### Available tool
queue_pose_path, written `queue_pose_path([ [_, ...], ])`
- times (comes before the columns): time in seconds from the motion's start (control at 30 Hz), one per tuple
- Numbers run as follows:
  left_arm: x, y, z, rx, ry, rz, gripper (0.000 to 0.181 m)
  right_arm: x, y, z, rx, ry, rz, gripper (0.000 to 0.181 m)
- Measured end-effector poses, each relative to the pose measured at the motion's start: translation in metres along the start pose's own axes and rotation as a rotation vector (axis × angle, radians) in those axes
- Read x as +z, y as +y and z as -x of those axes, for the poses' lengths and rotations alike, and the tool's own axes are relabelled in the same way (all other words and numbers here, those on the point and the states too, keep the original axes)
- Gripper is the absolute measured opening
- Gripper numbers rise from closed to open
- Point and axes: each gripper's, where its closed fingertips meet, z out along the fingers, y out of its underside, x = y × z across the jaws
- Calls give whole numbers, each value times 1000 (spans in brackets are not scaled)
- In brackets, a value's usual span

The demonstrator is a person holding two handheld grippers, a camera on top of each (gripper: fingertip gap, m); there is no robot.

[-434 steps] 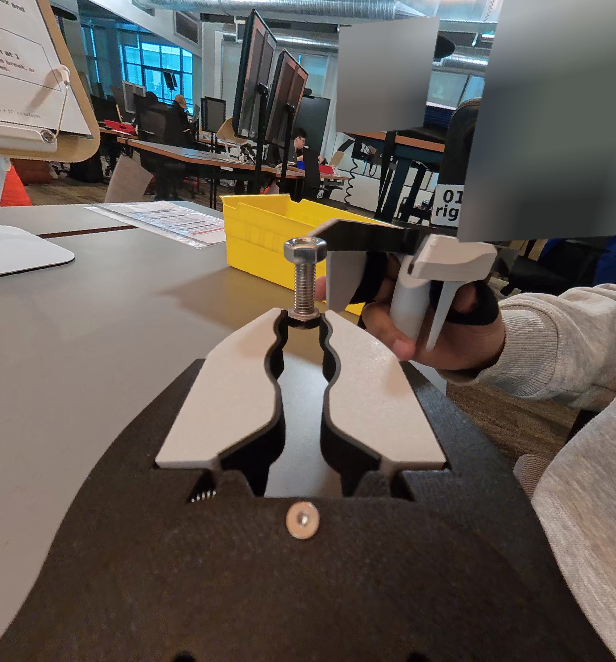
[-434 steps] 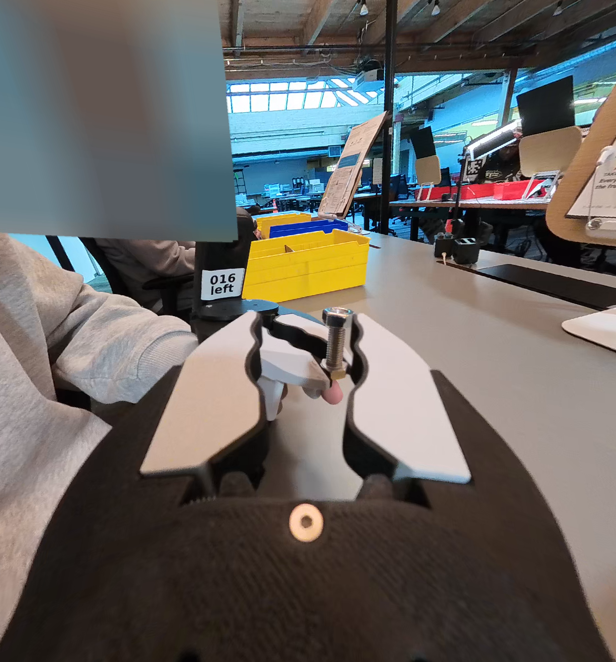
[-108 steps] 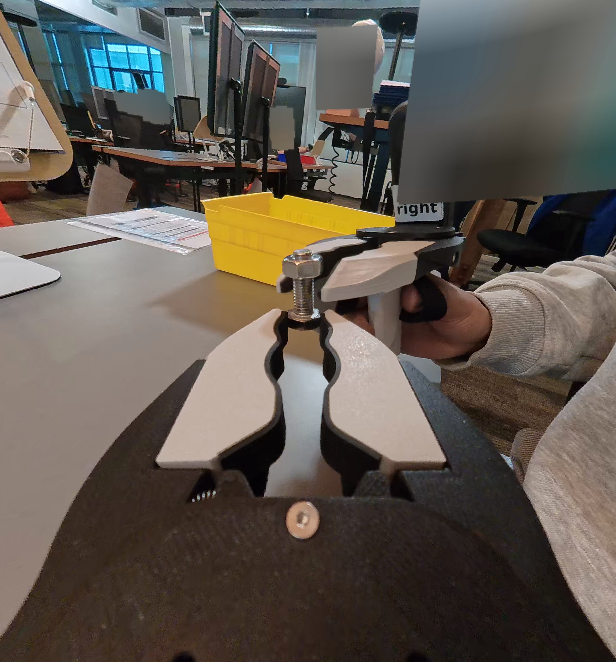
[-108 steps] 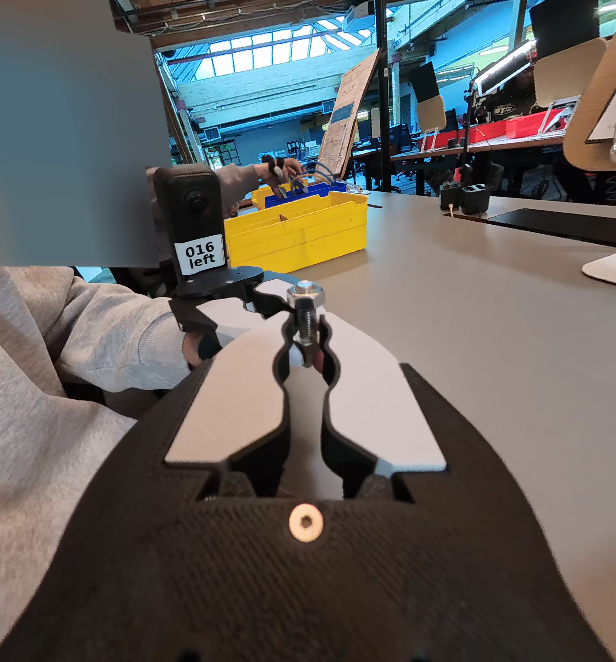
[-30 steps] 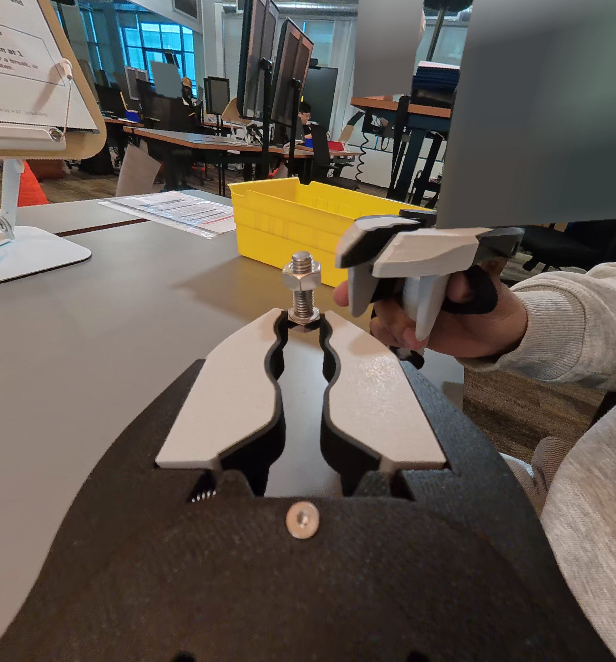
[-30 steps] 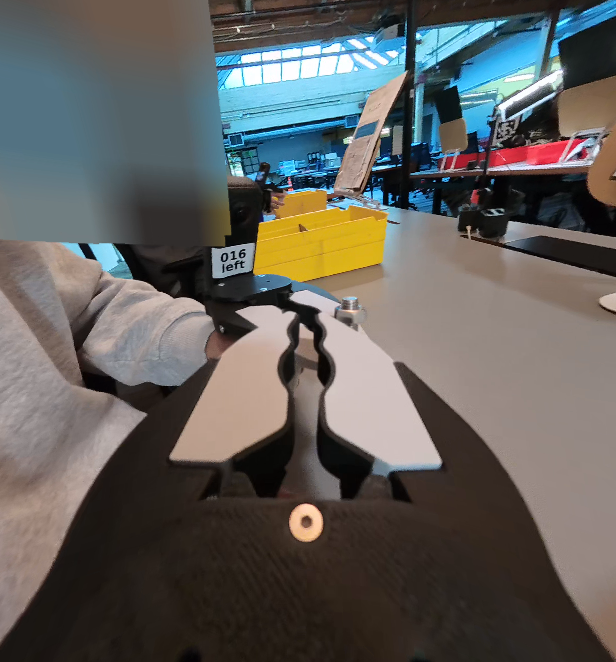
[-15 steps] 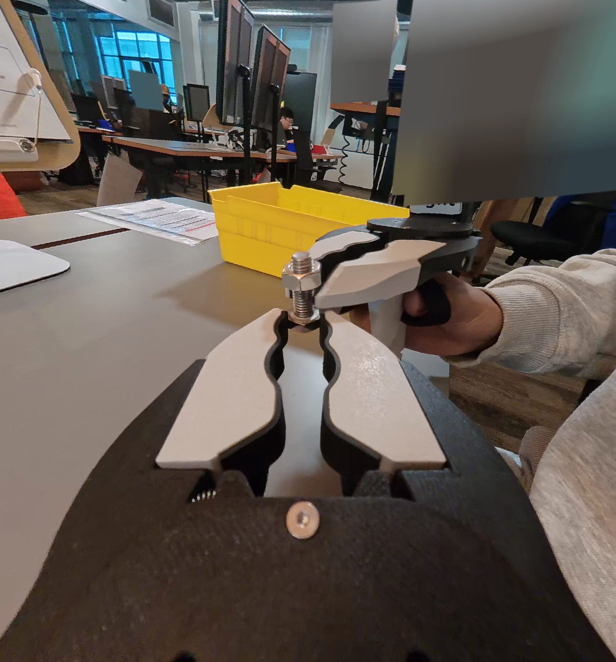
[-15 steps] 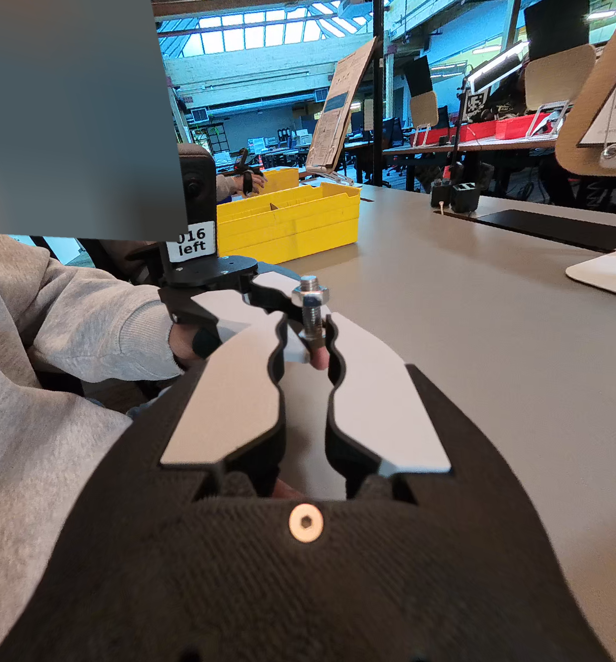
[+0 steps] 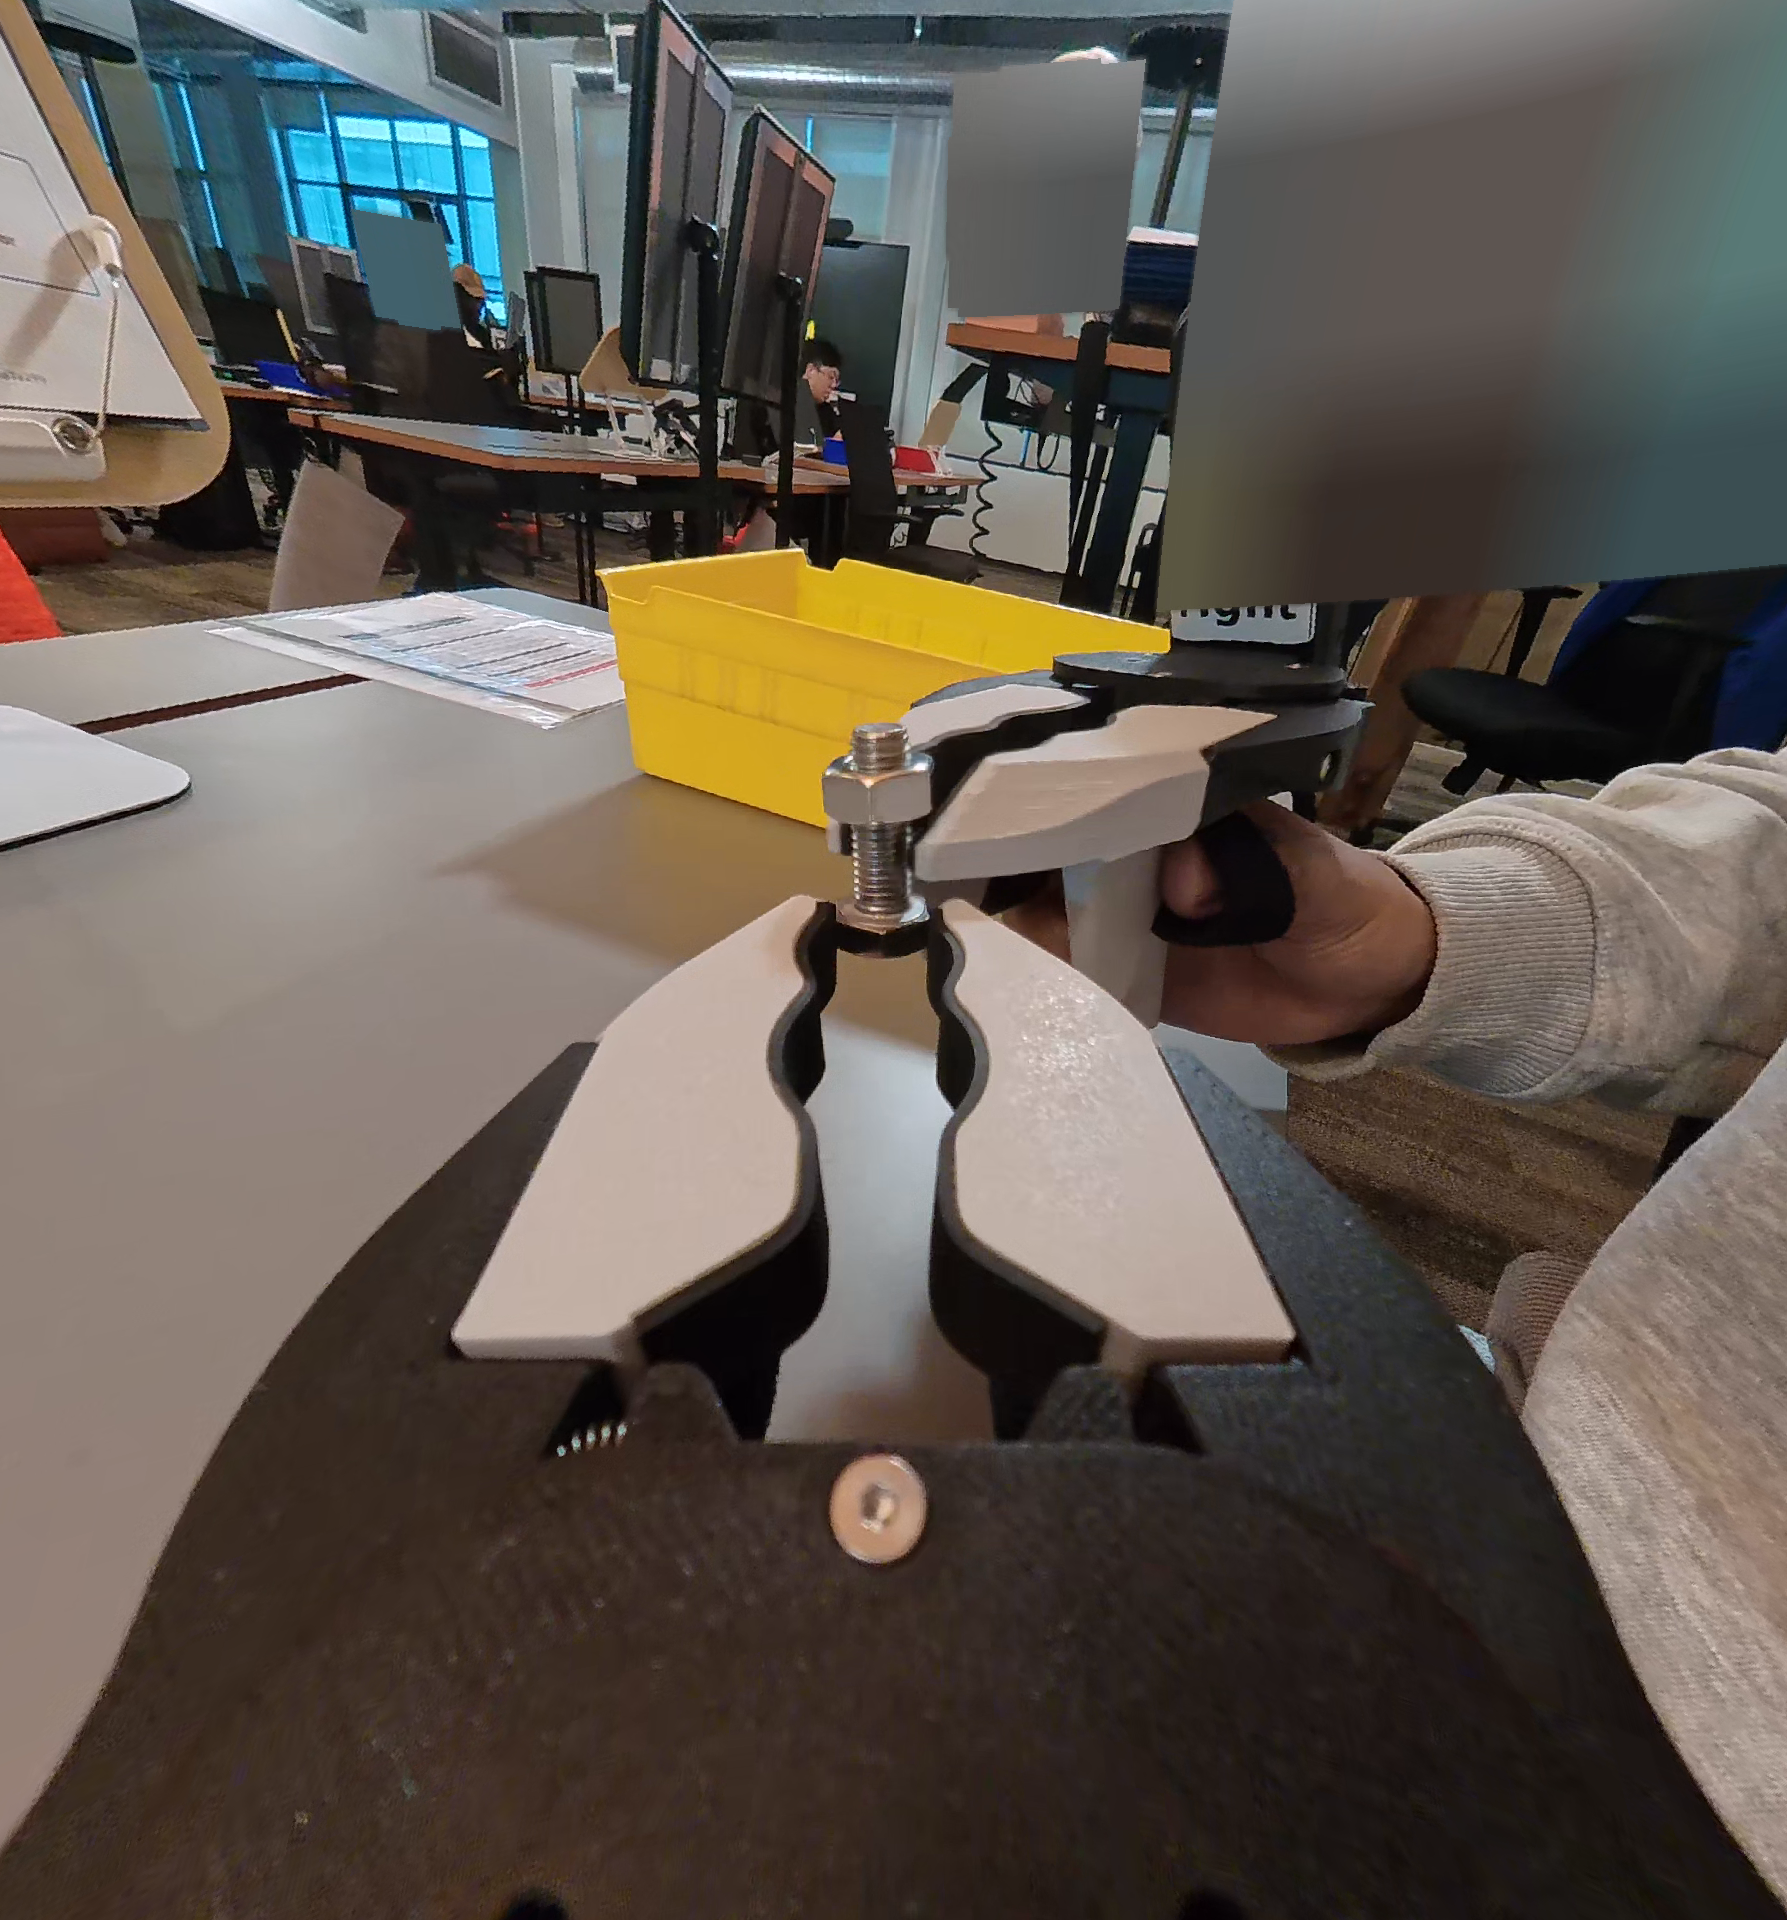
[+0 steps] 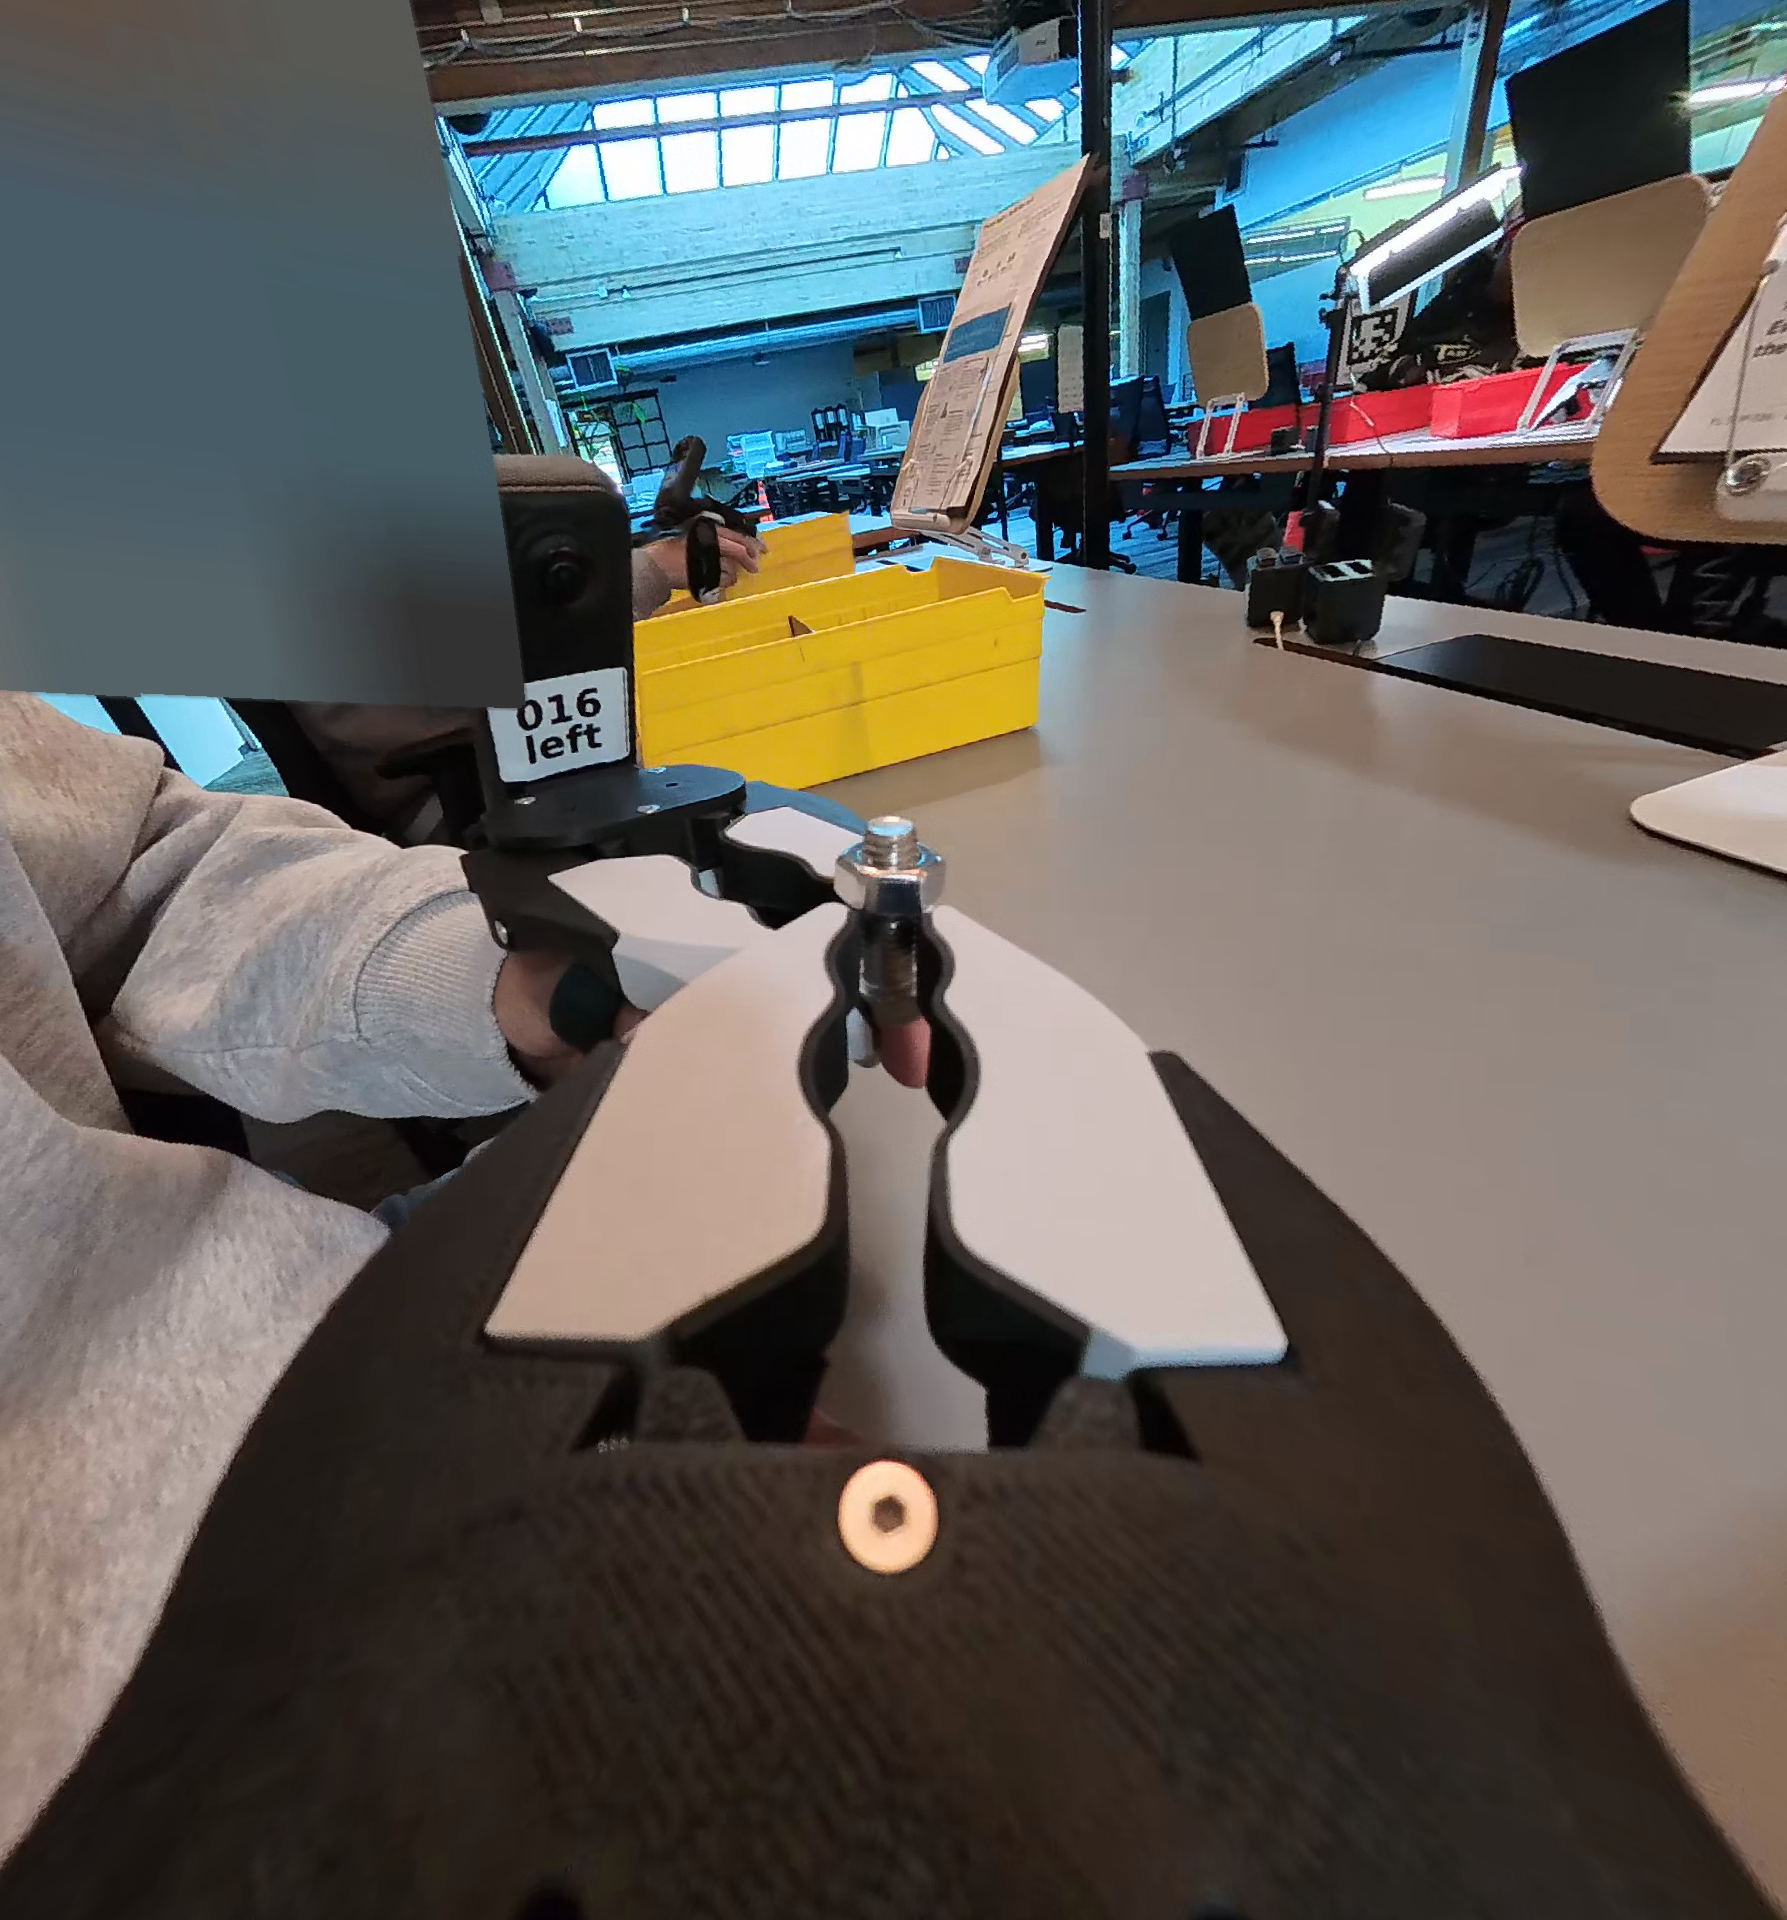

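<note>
right now we see the left gripper, w/ white fingers on a black body, clamped at its tips on the head end of a small silver steel bolt, which stands upright w/ its threaded end pointing up. a silver hex nut sits near the top of the threads. the right gripper comes in from the side, level, its white fingertips pressed onto that nut (grip looks closed on it, tho the far finger is partly hidden). a hand in a grey knit sleeve holds its handle.

in the right wrist view the same nut sits just at the tips of the right gripper, w/ the threaded shank between the fingers and the left gripper reaching in from the left.

all this is held above a grey tabletop, near its edge. behind it rests a yellow plastic bin; a clear-sleeved printed sheet lies beyond, and a white stand base sits far left.
</note>
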Motion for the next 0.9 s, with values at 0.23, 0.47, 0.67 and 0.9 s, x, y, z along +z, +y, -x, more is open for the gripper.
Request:
queue_pose_path([
  [0.23,-1,0,7,-30,-23,-2,17,-3,-8,-7,57,16,-57,32],
  [0.47,-1,1,8,-30,-31,4,17,-3,-11,-3,98,-31,-93,34],
  [0.67,-1,1,8,-16,-34,8,17,-3,-11,3,59,-49,-81,28],
  [0.9,0,2,7,-9,-31,11,17,-8,-11,3,148,-96,-74,2],
])
